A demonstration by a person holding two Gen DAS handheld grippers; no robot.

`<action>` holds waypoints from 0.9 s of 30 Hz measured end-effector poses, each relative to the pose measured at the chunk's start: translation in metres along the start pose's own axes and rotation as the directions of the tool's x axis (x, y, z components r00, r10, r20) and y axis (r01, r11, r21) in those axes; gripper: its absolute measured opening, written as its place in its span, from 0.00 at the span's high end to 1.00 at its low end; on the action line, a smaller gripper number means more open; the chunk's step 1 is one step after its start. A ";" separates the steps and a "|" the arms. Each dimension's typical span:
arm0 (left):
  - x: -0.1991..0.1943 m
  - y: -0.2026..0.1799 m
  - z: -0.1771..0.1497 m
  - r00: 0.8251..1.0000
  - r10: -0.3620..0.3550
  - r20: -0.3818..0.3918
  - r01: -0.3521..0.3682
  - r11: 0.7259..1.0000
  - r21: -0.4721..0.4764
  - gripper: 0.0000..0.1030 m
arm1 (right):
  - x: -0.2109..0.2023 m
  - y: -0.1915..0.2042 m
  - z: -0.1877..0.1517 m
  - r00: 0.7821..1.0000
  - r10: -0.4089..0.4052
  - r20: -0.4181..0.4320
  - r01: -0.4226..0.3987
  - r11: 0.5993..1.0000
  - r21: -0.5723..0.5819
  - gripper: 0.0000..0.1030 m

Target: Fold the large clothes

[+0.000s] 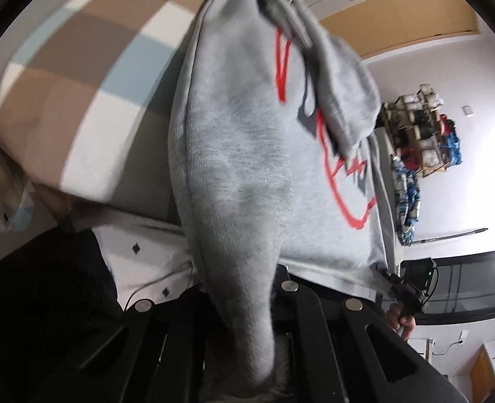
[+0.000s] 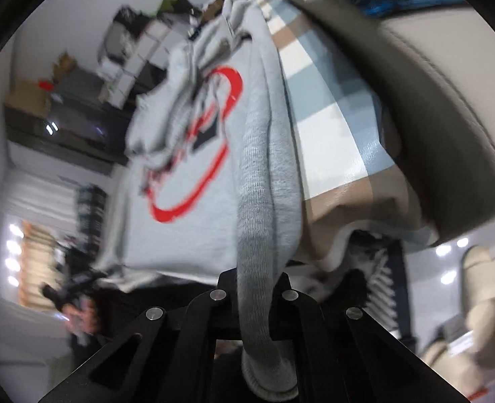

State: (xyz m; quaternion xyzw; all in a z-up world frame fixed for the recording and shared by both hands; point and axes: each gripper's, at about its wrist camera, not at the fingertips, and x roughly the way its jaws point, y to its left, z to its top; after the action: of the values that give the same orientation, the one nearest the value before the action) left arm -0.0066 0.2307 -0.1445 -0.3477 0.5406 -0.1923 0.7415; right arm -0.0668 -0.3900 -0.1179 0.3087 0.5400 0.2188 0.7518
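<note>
Grey fleece fills both of my wrist views. My left gripper point(image 1: 247, 329) is clamped on a bunched fold of the grey sweatshirt point(image 1: 240, 154), the cloth squeezed between its black fingers point(image 1: 301, 332) and running up and away from the camera. My right gripper point(image 2: 257, 319) is likewise closed on a rolled length of the same sweatshirt point(image 2: 267, 174), whose ribbed edge hangs down past the fingers toward the lens.

The garment is held up off the bed, stretched between the two grippers, above a checked bedspread point(image 1: 79, 67) of brown, white and pale blue squares. Across its front runs a red printed design point(image 2: 193, 154) with dark blocks inside it; folds and motion blur hide the lettering, so I cannot read any word or brand on it. A loose sleeve point(image 1: 341, 100) flops over part of that print.

In the left view my other hand point(image 1: 402, 319) shows at the far edge of the sweatshirt, gripping its tool. A white sheet with small dark diamonds point(image 1: 139, 252) lies under the bedspread's edge.
</note>
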 end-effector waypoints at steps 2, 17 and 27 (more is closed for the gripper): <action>-0.004 0.001 -0.002 0.999 -0.032 0.014 0.032 0.999 -0.008 0.97 | -0.011 0.002 -0.002 0.996 0.071 0.050 -0.073 0.997 0.038 0.97; -0.053 -0.065 0.073 0.958 -0.242 0.152 0.237 0.970 0.052 0.99 | -0.053 0.066 0.060 0.950 0.209 0.233 -0.233 0.969 0.080 0.97; -0.048 -0.077 0.181 0.944 -0.195 0.264 0.210 0.977 -0.028 0.99 | -0.041 0.113 0.179 0.945 0.165 0.282 -0.215 0.964 0.156 0.96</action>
State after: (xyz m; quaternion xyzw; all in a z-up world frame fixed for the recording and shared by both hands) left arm 0.1534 0.2652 -0.0248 -0.4440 0.4051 -0.2052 0.7725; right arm 0.0906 -0.3768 0.0296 0.4545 0.4194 0.1962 0.7610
